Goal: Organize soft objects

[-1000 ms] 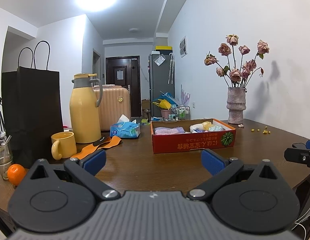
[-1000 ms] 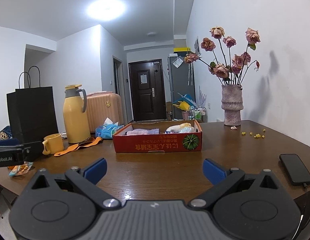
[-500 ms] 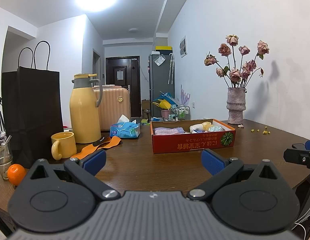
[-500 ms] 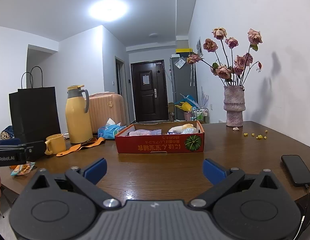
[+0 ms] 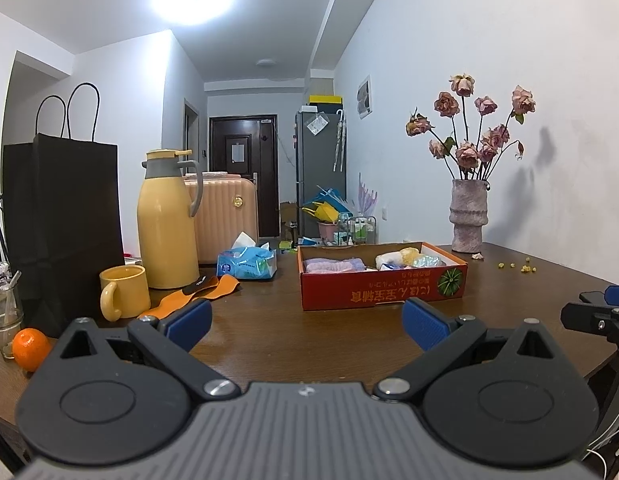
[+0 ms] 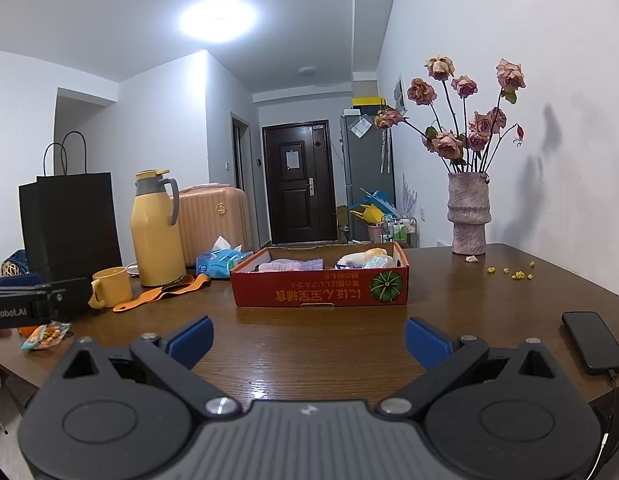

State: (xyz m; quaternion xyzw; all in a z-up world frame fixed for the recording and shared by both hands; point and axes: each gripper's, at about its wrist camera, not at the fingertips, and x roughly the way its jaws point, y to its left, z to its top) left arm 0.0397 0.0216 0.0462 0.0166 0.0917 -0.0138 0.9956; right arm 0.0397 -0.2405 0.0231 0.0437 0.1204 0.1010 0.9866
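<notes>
Both sets of tongs hover low over the near edge of the counter [image 5: 309, 344], side by side and pointed at the red cardboard box [image 5: 383, 294]; the left tongs [image 5: 307, 322] are spread wide, blue pads far apart, nothing between them; the right tongs [image 6: 308, 340] are just as wide and just as empty. The box sits mid-counter, well apart from both; inside it, a folded pink cloth [image 5: 334, 265] lies in the left part, and a white and yellow bundle of soft things [image 5: 403, 258] lies in the right part, touching a crinkly clear packet whose contents I cannot make out. Off to the left of the box, an orange strap [image 5: 193, 294] trails across the wood, with a blue tissue pack [image 5: 247, 266] just behind it; a yellow thermos jug [image 5: 167, 220] stands beside a yellow mug [image 5: 123, 298], a black paper bag [image 5: 63, 220] behind them, an orange [image 5: 29, 349] at the near left corner next to a glass. Over on the right, a pink vase of dried roses [image 6: 468, 216] stands against the wall, small yellow crumbs [image 6: 513, 274] scattered near it; a black phone [image 6: 593, 342] lies flat by the right tongs, cable plugged in.
</notes>
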